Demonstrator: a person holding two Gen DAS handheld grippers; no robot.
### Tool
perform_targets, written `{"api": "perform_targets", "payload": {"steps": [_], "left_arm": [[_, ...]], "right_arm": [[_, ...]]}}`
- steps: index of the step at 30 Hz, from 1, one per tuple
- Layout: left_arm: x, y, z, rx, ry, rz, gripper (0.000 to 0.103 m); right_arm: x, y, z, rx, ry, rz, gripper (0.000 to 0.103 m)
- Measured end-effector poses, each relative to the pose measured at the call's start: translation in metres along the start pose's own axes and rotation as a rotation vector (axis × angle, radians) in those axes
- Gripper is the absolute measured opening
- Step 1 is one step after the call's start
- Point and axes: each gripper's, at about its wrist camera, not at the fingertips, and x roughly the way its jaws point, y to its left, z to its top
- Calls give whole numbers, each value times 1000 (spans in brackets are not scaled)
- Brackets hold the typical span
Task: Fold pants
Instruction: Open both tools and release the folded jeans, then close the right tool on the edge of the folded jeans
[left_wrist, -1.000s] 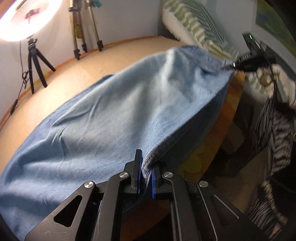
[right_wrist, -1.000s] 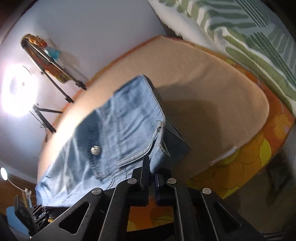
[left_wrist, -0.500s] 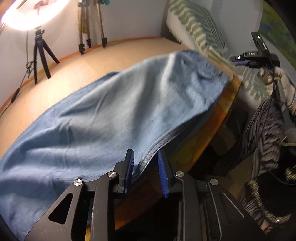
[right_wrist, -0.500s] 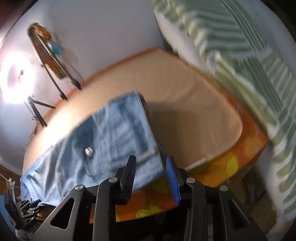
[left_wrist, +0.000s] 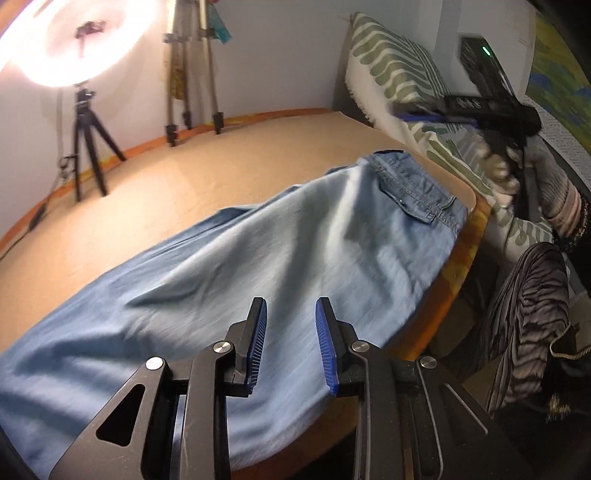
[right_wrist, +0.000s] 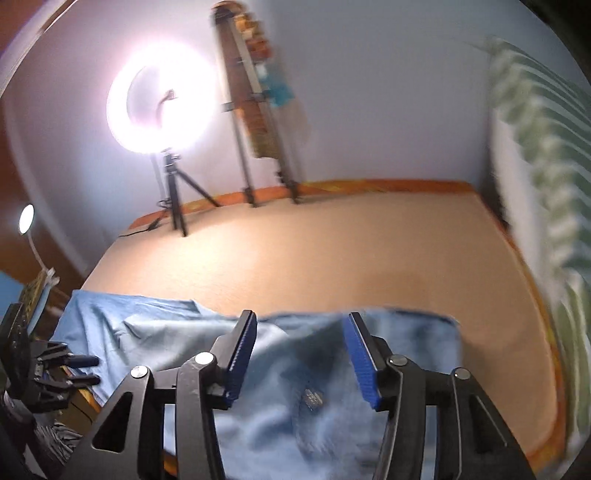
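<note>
Lit by a ring lamp (left_wrist: 70, 40), the tan bed (left_wrist: 229, 166) carries the jeans (left_wrist: 258, 266) running long from 8 to 2 o'clock under the left tongs (left_wrist: 290, 345), nearer, tilted down, parted and empty, while the right tongs (right_wrist: 299, 354) are opening, gripping nothing, above the waistband.

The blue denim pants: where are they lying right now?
The blue denim pants lie spread along the near edge of the tan bed surface, waistband toward the green-striped pillow, below both open grippers.
</note>
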Motion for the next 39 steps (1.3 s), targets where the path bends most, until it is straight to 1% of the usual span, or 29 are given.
{"api": "perform_targets", "payload": {"steps": [2, 5, 7, 9, 11, 13, 16, 18, 21, 26, 31, 34, 37, 39], "left_arm": [[19, -11, 1, 23, 20, -17, 26], [45, -28, -7, 71, 75, -48, 26], [55, -35, -12, 101, 108, -57, 26], [62, -38, -17, 119, 128, -65, 26], [62, -36, -19, 122, 120, -78, 25], [61, -32, -19, 104, 120, -101, 25], [60, -26, -18, 77, 116, -132, 25], [59, -25, -18, 74, 115, -143, 25], [60, -25, -19, 57, 115, -159, 25], [62, -22, -17, 45, 112, -167, 25], [60, -26, -19, 58, 105, -165, 25], [58, -23, -20, 52, 105, -174, 25], [57, -22, -19, 48, 106, -178, 25], [56, -20, -20, 49, 106, -177, 25]], "right_arm": [[22, 10, 5, -24, 24, 49, 52], [62, 23, 11, -69, 107, 109, 51], [80, 28, 11, -103, 143, 123, 45], [98, 31, 9, -131, 173, 128, 42], [112, 32, 6, -146, 189, 128, 41], [124, 31, 0, -166, 221, 127, 42], [129, 33, -12, -224, 262, 140, 41], [127, 36, -23, -302, 279, 114, 41], [123, 36, -32, -358, 290, 98, 39], [122, 43, -31, -443, 260, 76, 41], [133, 54, -26, -490, 265, 99, 41], [135, 56, -29, -507, 274, 133, 40], [135, 58, -36, -523, 306, 195, 35], [136, 63, -43, -556, 320, 183, 30]]}}
